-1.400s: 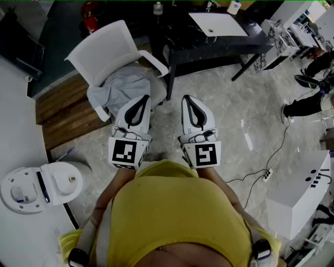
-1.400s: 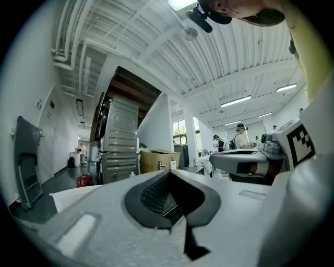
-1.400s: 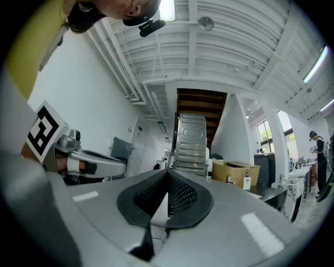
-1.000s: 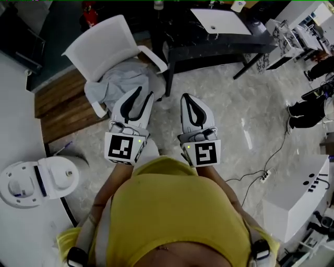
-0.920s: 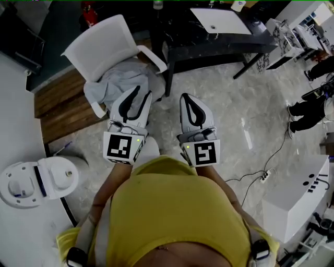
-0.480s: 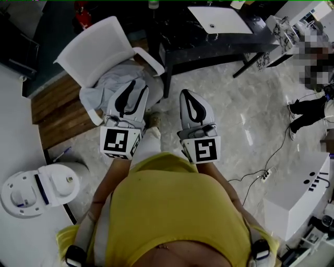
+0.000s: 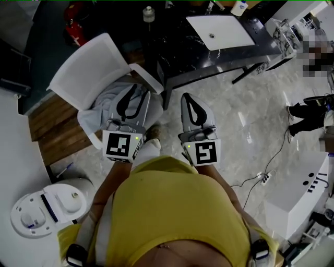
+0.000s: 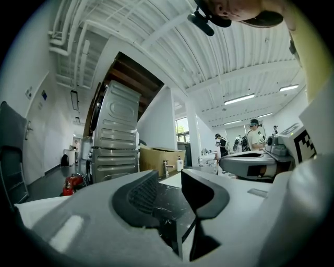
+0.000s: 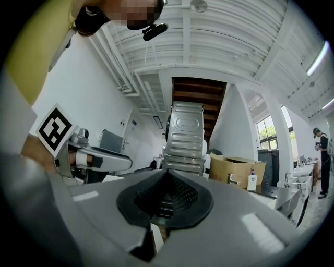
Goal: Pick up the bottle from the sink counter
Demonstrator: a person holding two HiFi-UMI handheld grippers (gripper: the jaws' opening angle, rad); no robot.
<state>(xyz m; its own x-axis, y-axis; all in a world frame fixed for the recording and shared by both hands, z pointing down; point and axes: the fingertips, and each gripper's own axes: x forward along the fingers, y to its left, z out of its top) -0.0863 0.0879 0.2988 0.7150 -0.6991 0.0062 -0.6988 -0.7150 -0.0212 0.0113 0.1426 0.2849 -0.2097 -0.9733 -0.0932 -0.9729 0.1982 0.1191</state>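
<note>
The bottle (image 7: 237, 7), small and white, stands at the far end of the black sink counter (image 7: 182, 52), beyond the white basin (image 7: 219, 32). It shows far off in the right gripper view as the bottle (image 9: 252, 181) with a blue label, and tiny in the left gripper view as the bottle (image 8: 179, 164). Both grippers are held close to the person's yellow shirt, well short of the counter. My left gripper (image 7: 136, 89) (image 8: 169, 190) is open with nothing between its jaws. My right gripper (image 7: 194, 99) (image 9: 168, 174) is shut and empty.
A white chair (image 7: 94, 68) with a grey cloth (image 7: 112, 99) stands left of the counter, just beyond the left gripper. A round white device (image 7: 44, 208) sits at lower left. A cable and power strip (image 7: 263, 177) lie on the floor near a white cabinet (image 7: 302, 193).
The counter, basin and chair have slid lower and nearer in the head view. Both grippers stay side by side in front of the body, and the left one has shifted slightly.
</note>
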